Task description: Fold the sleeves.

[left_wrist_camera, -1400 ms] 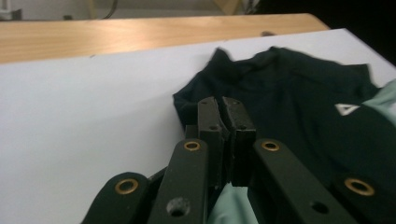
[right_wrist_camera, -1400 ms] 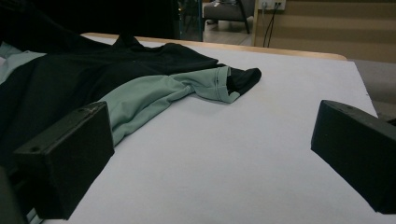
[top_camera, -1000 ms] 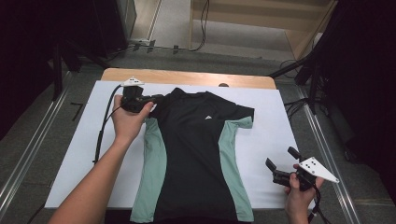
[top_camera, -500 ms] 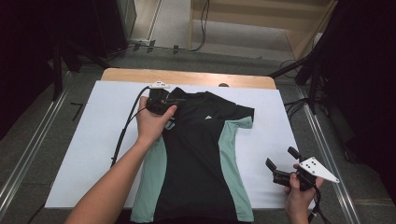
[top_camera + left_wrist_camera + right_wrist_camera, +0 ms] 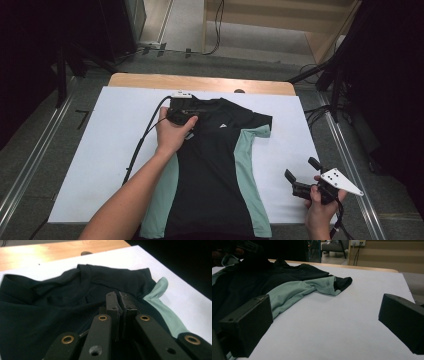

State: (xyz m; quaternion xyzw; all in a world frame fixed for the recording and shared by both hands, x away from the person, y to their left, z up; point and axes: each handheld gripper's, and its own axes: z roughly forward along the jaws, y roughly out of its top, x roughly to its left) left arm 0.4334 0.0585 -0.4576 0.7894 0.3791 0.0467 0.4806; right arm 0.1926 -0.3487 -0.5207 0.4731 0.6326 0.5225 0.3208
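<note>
High view, shirt: a black T-shirt (image 5: 210, 170) with mint-green side panels lies flat on the white sheet (image 5: 95, 150) that covers the table, collar toward twelve o'clock, hem at six.
High view, left gripper: the left gripper (image 5: 181, 111) sits on the shirt's shoulder at about eleven o'clock from the shirt's middle, held by the left hand (image 5: 172, 134); its cable loops off toward seven o'clock.
High view, right gripper: the right gripper (image 5: 299, 176) hovers over the sheet at four o'clock from the shirt, well apart from the cloth, jaws spread wide with nothing between them; the right hand (image 5: 320, 205) grips it from below.
Left gripper view, jaws: the two black jaws are pressed together, pads meeting; whether a fold of cloth is pinched between them I cannot tell.
Left gripper view, shirt: black fabric lies rumpled beneath and beyond the tips, the collar at ten o'clock, a mint sleeve (image 5: 162, 293) at three o'clock.
Right gripper view, jaws: the jaws stand far apart at eight and four o'clock, bare sheet between.
Right gripper view, shirt: the garment lies at ten o'clock, its mint sleeve with black cuff reaching toward twelve.
</note>
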